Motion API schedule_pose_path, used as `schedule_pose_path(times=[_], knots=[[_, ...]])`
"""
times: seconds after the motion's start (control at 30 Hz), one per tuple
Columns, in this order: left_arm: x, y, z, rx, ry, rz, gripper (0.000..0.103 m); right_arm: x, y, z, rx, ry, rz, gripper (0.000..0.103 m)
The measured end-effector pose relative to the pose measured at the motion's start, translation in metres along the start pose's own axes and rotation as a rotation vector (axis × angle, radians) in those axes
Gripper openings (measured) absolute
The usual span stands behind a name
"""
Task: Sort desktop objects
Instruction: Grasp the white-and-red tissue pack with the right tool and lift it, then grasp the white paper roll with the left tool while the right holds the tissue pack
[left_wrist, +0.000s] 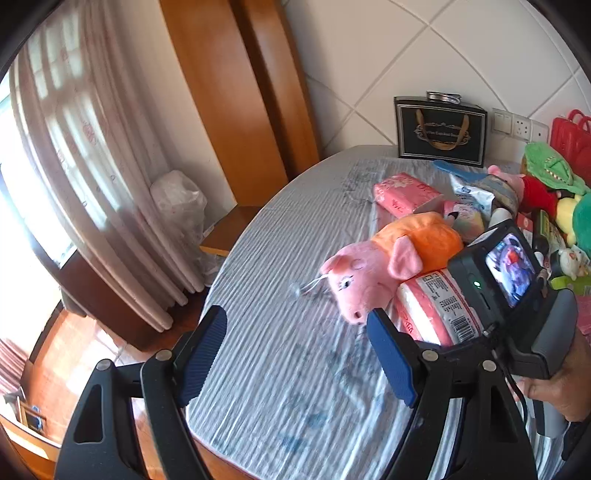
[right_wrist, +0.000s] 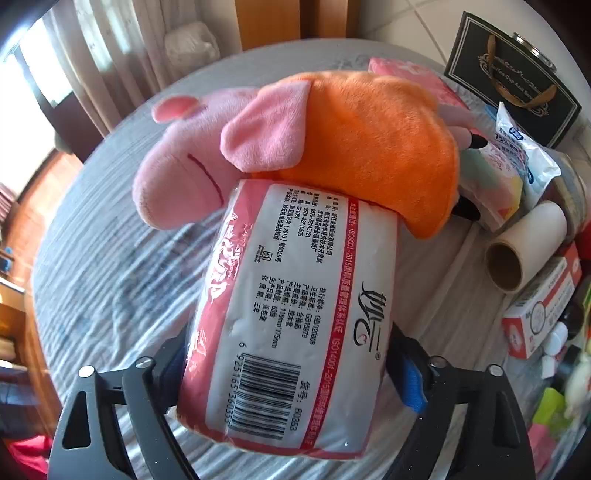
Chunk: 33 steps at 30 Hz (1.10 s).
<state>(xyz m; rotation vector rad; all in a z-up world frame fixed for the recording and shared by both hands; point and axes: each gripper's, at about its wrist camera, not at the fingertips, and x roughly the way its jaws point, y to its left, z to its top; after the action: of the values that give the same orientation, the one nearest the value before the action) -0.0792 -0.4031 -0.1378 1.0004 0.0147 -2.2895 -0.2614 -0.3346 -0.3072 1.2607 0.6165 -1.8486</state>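
A pink-and-white tissue pack (right_wrist: 295, 295) lies on the round table's grey striped cloth (left_wrist: 295, 387). Its far end is tucked under a pink pig plush in an orange dress (right_wrist: 332, 140). My right gripper (right_wrist: 291, 354) straddles the near end of the pack, with both pads against its sides. In the left wrist view the same pack (left_wrist: 436, 306) and pig (left_wrist: 373, 269) sit to the right, with the right gripper's camera body (left_wrist: 509, 273) above them. My left gripper (left_wrist: 295, 321) hangs open over bare cloth, left of the pig's snout, with nothing between its fingers.
At the back stands a black gift bag (left_wrist: 441, 129), with a second pink tissue pack (left_wrist: 402, 192) before it. On the right lie a wipes pack (right_wrist: 524, 151), a cardboard tube (right_wrist: 524, 251), a medicine box (right_wrist: 543, 306) and plush toys (left_wrist: 546, 177). The table edge drops off at left.
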Motion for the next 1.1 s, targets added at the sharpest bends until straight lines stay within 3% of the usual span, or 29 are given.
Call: schedule_pose_path(times=[0.1, 0.17, 0.37, 0.47, 0.7, 0.93, 1.0, 1.1], knots=[[0.005, -0.021, 0.017, 0.016, -0.028, -0.077, 0.078, -0.024, -0.014, -0.014, -0.012, -0.031, 0.01, 0.082], [0.013, -0.045, 0.031, 0.043, -0.051, -0.18, 0.078, -0.048, -0.035, -0.034, 0.016, -0.054, 0.002, 0.082], [0.059, -0.164, 0.071, 0.234, -0.1, -0.442, 0.078, -0.116, -0.121, -0.12, 0.229, -0.099, -0.064, 0.083], [0.084, -0.217, 0.081, 0.329, -0.125, -0.516, 0.069, -0.135, -0.146, -0.153, 0.313, -0.1, -0.104, 0.083], [0.15, -0.271, 0.089, 0.51, -0.037, -0.521, 0.066, -0.147, -0.168, -0.186, 0.434, -0.089, -0.102, 0.083], [0.168, -0.297, 0.076, 0.589, -0.006, -0.508, 0.064, -0.149, -0.17, -0.189, 0.485, -0.098, -0.085, 0.083], [0.167, -0.3, 0.073, 0.6, -0.019, -0.507, 0.057, -0.15, -0.17, -0.187, 0.49, -0.111, -0.083, 0.083], [0.171, -0.295, 0.074, 0.541, 0.033, -0.565, 0.045, -0.156, -0.167, -0.183, 0.487, -0.135, -0.108, 0.083]])
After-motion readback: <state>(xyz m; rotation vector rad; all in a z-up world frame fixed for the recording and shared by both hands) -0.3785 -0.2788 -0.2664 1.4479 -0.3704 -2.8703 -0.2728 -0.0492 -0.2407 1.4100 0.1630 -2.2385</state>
